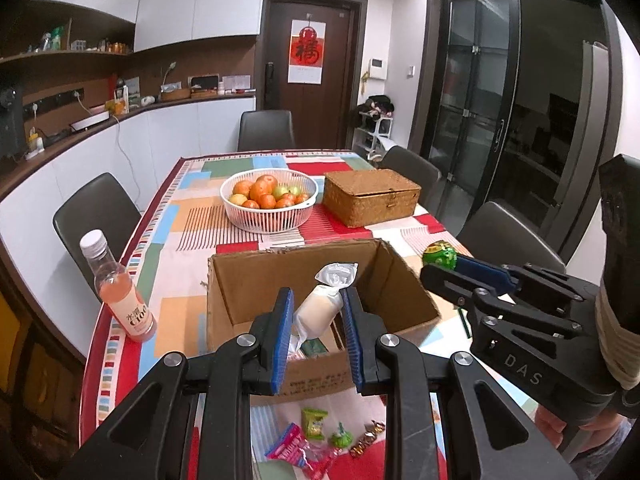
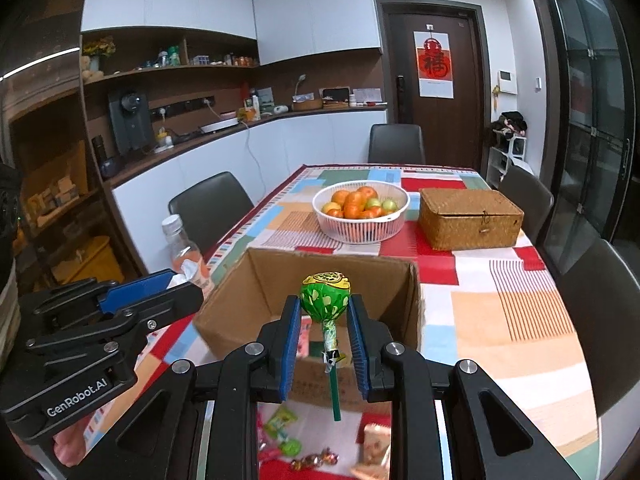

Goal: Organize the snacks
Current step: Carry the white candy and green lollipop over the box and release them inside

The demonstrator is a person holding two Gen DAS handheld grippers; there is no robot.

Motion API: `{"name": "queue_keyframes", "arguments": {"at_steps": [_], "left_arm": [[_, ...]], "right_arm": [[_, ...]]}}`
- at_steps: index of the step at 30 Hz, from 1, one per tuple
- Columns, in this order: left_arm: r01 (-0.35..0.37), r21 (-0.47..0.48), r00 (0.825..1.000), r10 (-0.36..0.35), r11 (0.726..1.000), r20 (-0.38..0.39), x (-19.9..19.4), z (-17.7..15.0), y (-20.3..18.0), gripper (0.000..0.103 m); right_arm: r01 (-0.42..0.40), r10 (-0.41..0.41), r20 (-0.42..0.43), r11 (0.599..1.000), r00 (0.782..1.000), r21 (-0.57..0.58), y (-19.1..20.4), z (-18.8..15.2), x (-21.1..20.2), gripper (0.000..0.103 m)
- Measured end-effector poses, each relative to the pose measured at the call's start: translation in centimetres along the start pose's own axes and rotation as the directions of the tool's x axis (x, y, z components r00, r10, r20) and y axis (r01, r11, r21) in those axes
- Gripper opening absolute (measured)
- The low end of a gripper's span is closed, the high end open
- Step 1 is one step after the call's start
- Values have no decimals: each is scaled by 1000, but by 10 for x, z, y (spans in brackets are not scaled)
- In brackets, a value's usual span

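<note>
Right now the left gripper [image 1: 316,312] has its blue pads pinched onto a white wrapped candy [image 1: 320,308], whose twisted clear end sticks up past the fingertips. It hangs above the near part of an open cardboard box [image 1: 232,280]. The right gripper [image 2: 324,320] is clamped just as tightly on a green lollipop [image 2: 325,294]: the round foil head sits between the fingertips and the green stick slants down toward the camera. It too is held over the near edge of the box. The two grippers are side by side, each showing in the other's view.

Inside the box a few packets lie on the bottom, mostly hidden behind the fingers. More sweets lie on the patchwork tablecloth [image 2: 500,300] in front of the box: a pink packet [image 1: 294,446], a small green packet [image 1: 314,422], a round green sweet [image 1: 340,436] and a brown-and-gold wrapped one [image 1: 366,438].

Left of the box stands a capped bottle of pink drink [image 1: 120,292], upright near the table edge. Beyond the box a white basket of oranges and green fruit [image 1: 269,200] sits beside a closed woven box [image 1: 370,196]. Dark chairs [image 1: 96,216] ring the table.
</note>
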State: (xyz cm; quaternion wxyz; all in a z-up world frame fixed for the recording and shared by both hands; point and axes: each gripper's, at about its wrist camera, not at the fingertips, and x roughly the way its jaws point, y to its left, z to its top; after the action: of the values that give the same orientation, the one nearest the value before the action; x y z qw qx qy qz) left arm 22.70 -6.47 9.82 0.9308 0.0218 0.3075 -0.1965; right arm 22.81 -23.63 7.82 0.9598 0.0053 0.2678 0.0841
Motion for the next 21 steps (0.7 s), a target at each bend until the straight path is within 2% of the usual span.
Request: {"name": "queue_keyframes", "arguments": {"at_steps": [5, 11, 14, 16, 17, 21], "left_arm": [[-8, 10, 1000, 9, 1000, -30, 21, 9, 5, 25], [-8, -20, 997, 6, 1000, -77, 50, 19, 14, 26], [-22, -20, 996, 21, 1000, -85, 54, 19, 16, 43], [-47, -14, 997, 46, 999, -63, 48, 16, 16, 52], [-55, -9, 997, 54, 998, -55, 45, 14, 14, 52], [-49, 25, 998, 50, 998, -28, 27, 3, 7, 52]], "right_arm": [[30, -30, -16, 999, 999, -18, -5, 11, 17, 25], [25, -25, -48, 1000, 999, -5, -12, 20, 42, 25], [35, -35, -55, 999, 998, -4, -14, 23, 50, 26], [48, -48, -53, 999, 997, 11, -18, 22, 50, 38], [51, -51, -46, 999, 998, 15, -18, 21, 48, 41], [63, -63, -24, 998, 998, -3, -14, 14, 34, 41]]}}
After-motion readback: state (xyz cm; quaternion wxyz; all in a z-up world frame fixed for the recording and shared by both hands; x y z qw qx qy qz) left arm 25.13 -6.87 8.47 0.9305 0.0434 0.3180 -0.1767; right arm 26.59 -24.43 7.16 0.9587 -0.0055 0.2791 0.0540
